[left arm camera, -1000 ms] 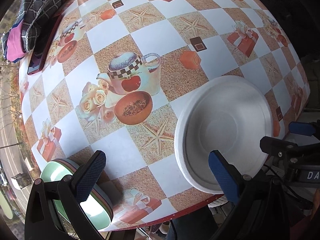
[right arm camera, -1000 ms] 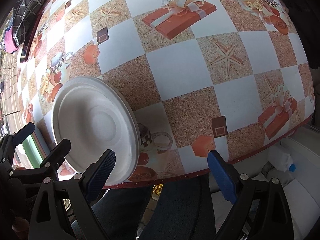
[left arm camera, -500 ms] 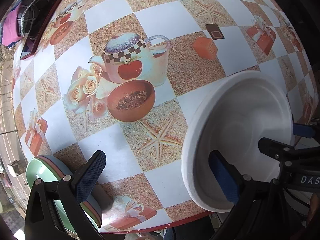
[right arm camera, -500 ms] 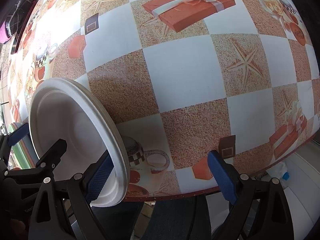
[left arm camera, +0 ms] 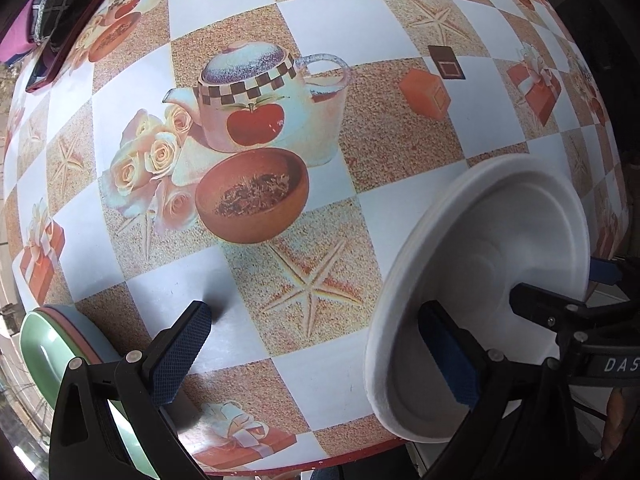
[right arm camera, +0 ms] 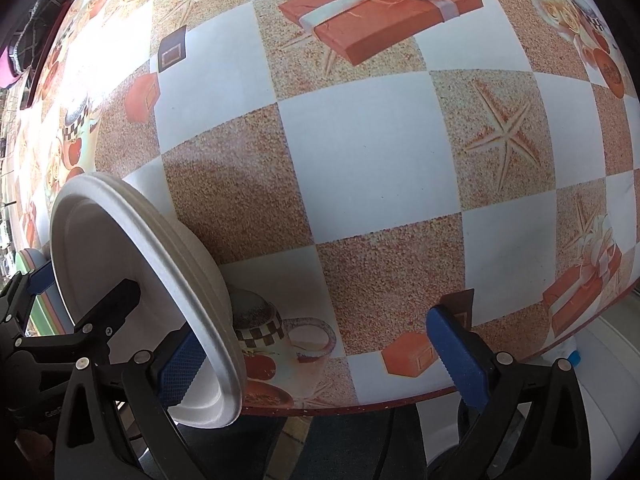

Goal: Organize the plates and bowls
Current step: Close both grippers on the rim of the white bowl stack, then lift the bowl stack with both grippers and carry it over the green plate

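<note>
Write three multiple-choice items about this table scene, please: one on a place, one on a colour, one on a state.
1. Where does the white plate lie?
A. at the near edge of the table
B. inside a bowl
C. at the far edge

2. What colour is the inside of the top bowl?
A. blue
B. green
C. red

3. How is the left gripper?
A. shut on the plate
B. shut on the bowl
C. open

Key: 1 A, its rim overhangs the red-trimmed near edge; 2 B, pale green shows inside; 3 C, its fingers stand wide apart and press nothing.
</note>
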The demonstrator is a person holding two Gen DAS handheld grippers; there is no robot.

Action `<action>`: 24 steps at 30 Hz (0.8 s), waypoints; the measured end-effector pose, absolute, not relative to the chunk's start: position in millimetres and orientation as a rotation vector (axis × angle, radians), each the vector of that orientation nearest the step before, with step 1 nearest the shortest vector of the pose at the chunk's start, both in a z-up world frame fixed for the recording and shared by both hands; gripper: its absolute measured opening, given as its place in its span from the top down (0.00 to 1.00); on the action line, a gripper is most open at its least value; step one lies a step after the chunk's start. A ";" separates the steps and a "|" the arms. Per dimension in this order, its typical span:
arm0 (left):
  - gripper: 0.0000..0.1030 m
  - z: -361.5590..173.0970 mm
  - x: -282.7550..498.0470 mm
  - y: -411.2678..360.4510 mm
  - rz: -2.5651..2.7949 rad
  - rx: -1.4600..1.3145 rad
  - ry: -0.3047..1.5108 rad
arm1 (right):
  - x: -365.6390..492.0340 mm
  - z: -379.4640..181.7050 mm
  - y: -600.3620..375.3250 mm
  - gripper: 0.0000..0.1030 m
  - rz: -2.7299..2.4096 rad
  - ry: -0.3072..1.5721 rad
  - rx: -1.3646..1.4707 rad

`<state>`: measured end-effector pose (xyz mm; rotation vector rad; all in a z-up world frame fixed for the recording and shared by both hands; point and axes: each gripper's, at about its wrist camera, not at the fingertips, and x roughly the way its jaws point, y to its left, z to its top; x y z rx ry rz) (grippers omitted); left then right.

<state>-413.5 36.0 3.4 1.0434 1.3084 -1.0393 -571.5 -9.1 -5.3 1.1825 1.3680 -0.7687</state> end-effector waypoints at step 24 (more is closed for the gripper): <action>0.67 17.2 -444.3 36.2 -1.169 1.081 1.288 | -547.3 10.2 -24.4 0.71 -0.620 1.382 1.139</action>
